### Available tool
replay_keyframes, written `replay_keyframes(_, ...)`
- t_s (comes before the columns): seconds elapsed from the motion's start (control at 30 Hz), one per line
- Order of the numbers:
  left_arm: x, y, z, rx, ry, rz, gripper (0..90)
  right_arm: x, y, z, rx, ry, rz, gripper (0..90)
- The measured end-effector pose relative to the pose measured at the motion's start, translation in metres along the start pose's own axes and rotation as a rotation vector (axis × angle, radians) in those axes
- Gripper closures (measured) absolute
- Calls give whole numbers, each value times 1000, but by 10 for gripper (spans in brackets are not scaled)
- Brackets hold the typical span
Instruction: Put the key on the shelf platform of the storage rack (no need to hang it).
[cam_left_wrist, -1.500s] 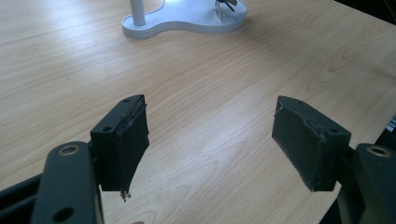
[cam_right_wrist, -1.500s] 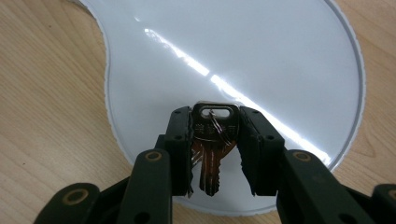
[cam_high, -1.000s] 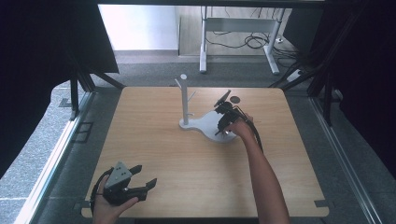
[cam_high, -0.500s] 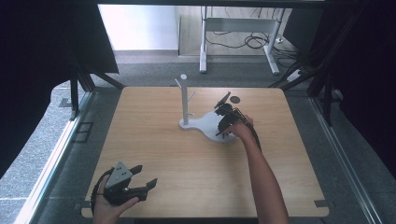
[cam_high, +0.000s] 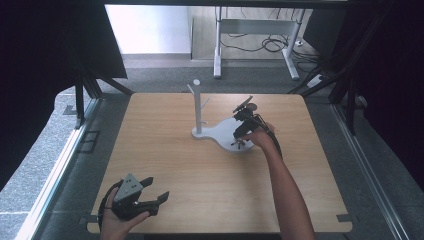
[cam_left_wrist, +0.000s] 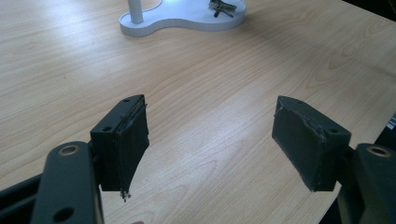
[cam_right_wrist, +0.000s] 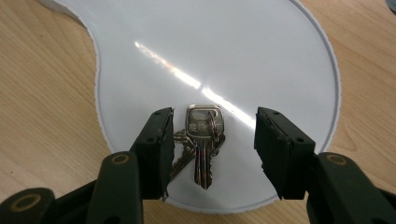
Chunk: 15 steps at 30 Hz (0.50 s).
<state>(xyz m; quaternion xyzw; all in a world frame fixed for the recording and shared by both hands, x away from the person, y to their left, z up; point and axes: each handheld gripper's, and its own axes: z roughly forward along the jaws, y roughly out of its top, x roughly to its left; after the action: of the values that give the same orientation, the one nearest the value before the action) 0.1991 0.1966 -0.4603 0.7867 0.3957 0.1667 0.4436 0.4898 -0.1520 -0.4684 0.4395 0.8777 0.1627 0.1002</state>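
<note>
Right gripper (cam_right_wrist: 212, 149) has stayed put over the white stand base (cam_right_wrist: 261, 60), jaws open around the keys (cam_right_wrist: 201, 140). Left gripper (cam_left_wrist: 219, 144) rests wide open, idle; closing on them seems next

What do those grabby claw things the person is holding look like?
Both are black. The left gripper carries a grey three-cornered plate on top. Its fingers are blocky black pads with brass-coloured rivets behind. A black cable trails from the right gripper. The forearms are sleeveless.
</note>
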Motion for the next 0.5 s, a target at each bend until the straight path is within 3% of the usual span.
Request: replay_keyframes(0.5,0,0,0,0,3,-1,272,13,-24,-38,-90,51,-65,468)
